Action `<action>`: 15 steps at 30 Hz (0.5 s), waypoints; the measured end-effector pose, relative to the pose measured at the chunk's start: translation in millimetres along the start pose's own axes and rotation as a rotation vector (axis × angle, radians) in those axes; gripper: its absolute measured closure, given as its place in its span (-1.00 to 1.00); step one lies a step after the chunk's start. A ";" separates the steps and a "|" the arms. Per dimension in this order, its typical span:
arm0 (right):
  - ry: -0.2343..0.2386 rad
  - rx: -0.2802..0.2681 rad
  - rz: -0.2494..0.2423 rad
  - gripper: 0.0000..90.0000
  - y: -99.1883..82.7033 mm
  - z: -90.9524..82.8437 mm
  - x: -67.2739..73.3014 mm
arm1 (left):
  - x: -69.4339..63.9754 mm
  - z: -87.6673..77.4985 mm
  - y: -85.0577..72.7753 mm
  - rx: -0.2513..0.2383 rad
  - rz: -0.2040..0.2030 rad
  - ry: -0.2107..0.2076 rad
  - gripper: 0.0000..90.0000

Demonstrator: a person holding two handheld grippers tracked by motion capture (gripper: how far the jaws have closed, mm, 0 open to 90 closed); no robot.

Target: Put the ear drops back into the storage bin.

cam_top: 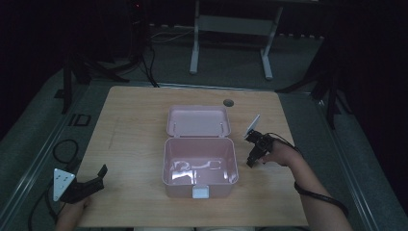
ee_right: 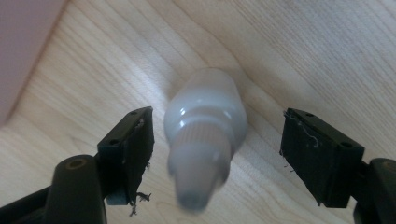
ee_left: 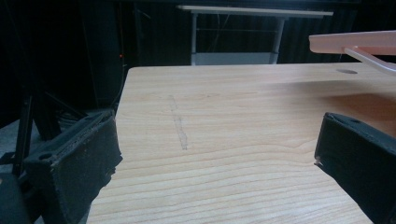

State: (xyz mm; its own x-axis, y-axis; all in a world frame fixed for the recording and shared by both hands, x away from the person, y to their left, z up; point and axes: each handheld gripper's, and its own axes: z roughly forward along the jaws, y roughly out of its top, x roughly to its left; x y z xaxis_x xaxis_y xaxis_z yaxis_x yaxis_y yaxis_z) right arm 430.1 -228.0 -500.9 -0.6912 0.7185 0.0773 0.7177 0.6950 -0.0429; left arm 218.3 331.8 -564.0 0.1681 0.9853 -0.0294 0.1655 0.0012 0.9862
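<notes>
Small white bottle [ee_right: 205, 135] stands on the table [cam_top: 134, 120] between the right gripper [ee_right: 217, 149] pads, a gap on each side, nearer the left-hand pad in the right gripper view; neither pad touches it. Jaws part-open, nothing held. Cap end points toward the camera, blurred. In the high view the right gripper [cam_top: 254, 153] sits at 3 o'clock of the pink box [cam_top: 199, 166], just beside its wall, tips angled down at the table; the bottle itself can't be made out there.

Left gripper [cam_top: 96, 179] at 8 o'clock of the box, well apart, near the table's front-left corner; jaws wide, bare wood between them in the left gripper view [ee_left: 215, 158].

Box: lid [cam_top: 198, 120] hinged back flat at 12 o'clock, interior open. Glare on the floor of the box, w/ faint outlines of something inside; can't tell what. White latch [cam_top: 201, 192] at 6 o'clock on the front wall.

Materials: box smooth glossy pink plastic, rounded corners. Bottle matte white plastic, cylindrical, ribbed collar, tapered cap. Table light wood grain, faint grey scuff on the left half. Pads black, edges frayed.
</notes>
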 end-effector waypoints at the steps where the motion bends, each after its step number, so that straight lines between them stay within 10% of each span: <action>1: -0.001 0.002 0.000 -0.33 1.0 1.4 -0.4 | 0.0 0.0 0.0 0.000 0.000 0.000 -0.99; 15: -0.005 0.004 -0.052 0.22 9.6 4.6 4.3 | 0.0 0.1 0.0 0.001 0.000 0.001 -0.99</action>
State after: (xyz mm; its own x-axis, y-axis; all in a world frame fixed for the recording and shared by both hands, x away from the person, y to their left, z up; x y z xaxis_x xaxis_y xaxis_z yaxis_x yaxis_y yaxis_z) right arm 433.7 -218.1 -505.6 -0.7279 0.6816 0.0746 0.6805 0.7315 -0.0434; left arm 218.4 331.8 -564.0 0.1669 0.9855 -0.0293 0.1662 0.0012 0.9861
